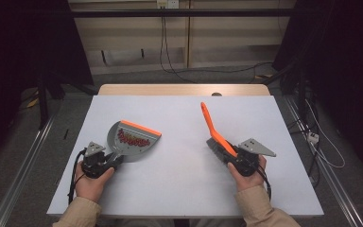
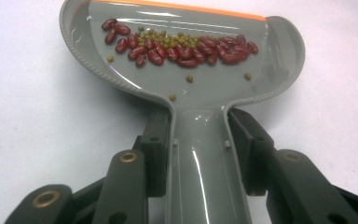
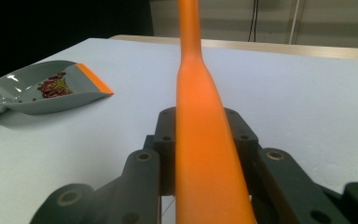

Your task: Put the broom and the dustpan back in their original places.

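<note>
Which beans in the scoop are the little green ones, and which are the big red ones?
In the grey plastic dustpan, the small round green beans cluster mid-pile, with a few strays. The long dark red kidney beans are bigger and spread along the whole row.

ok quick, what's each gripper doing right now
Left gripper: closed on the handle of the dustpan, which holds beans.
Right gripper: closed on the orange brush.

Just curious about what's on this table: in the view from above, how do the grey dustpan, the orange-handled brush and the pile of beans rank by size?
1. Dustpan and brush: look alike in extent, too close to rank.
2. Beans: clearly smallest.
</note>
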`<state>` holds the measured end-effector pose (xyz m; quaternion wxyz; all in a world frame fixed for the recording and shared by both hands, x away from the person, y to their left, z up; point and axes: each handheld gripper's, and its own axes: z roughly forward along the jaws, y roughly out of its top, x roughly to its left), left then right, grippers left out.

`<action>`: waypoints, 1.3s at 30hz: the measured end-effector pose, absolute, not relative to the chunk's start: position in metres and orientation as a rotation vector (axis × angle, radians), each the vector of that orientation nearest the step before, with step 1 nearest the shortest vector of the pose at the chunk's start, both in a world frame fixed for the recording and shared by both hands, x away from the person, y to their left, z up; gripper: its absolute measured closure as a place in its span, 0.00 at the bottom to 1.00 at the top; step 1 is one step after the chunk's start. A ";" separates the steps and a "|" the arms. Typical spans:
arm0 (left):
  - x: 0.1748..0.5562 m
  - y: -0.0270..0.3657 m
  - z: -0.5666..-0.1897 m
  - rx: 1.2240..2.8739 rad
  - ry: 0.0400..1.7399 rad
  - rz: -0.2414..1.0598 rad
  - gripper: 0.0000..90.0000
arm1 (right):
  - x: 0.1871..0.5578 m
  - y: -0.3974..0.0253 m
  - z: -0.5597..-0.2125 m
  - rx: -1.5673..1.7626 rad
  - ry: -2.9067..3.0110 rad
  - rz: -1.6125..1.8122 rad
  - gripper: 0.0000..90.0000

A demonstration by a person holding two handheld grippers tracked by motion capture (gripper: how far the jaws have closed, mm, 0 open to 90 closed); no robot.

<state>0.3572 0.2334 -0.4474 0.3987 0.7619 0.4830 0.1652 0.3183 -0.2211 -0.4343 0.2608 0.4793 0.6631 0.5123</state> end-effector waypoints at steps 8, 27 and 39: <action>0.344 0.229 -0.443 1.922 1.169 0.386 0.55 | 0.320 -0.227 -0.439 1.329 1.814 1.378 0.79; 0.332 0.216 -0.440 1.942 1.048 0.326 0.44 | 0.320 -0.243 -0.455 1.442 1.811 1.364 0.77; 0.329 0.218 -0.436 1.897 1.048 0.324 0.26 | 0.304 -0.260 -0.458 1.517 1.847 1.191 0.52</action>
